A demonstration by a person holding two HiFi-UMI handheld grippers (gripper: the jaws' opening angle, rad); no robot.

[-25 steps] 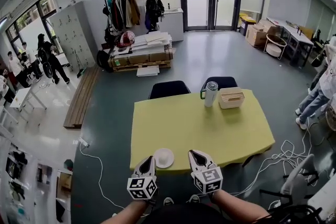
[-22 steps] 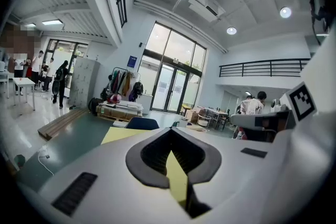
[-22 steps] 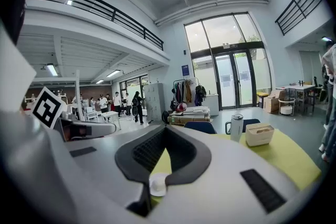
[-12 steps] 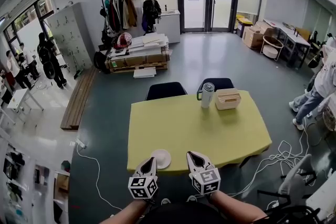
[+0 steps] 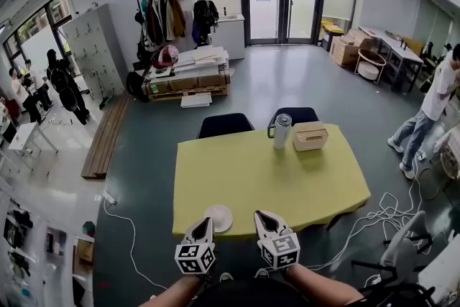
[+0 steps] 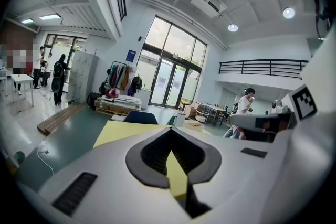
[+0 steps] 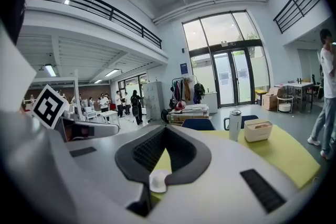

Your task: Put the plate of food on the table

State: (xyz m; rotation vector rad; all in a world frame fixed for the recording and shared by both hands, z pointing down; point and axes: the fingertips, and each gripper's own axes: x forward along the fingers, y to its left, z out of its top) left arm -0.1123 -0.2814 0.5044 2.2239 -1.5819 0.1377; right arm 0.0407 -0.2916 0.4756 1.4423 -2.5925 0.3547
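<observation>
You are holding both grippers low over the near edge of the yellow table (image 5: pixel 287 183). The left gripper (image 5: pixel 203 222) is hanging by the table's near left corner. Its two fingers are pressing tight together, tip against tip, and they are holding nothing. The right gripper (image 5: pixel 260 215) is hanging by the middle of the table's near edge. Its fingers are sitting shut tip to tip too, and nothing is pinched in them.

The white plate (image 5: pixel 218 217) is lying flat on the table, right by the near edge and close to the near left corner. It is sitting between your two grippers, just beside the left one's tip. I cannot tell if that tip is touching it. In the right gripper view the plate is showing through the hole behind the shut tips. A small white lump is sitting in the middle of the plate, and I cannot tell what it is.

A metal cup (image 5: pixel 282 131) with a handle and a beige box (image 5: pixel 310 135) are standing side by side at the table's far edge. Two dark chairs (image 5: pixel 225 124) are sitting at the table's far side. White cables (image 5: pixel 384 216) are lying on the floor by the table's right side. A person in a white shirt (image 5: pixel 431 108) is standing well off to the table's right.
</observation>
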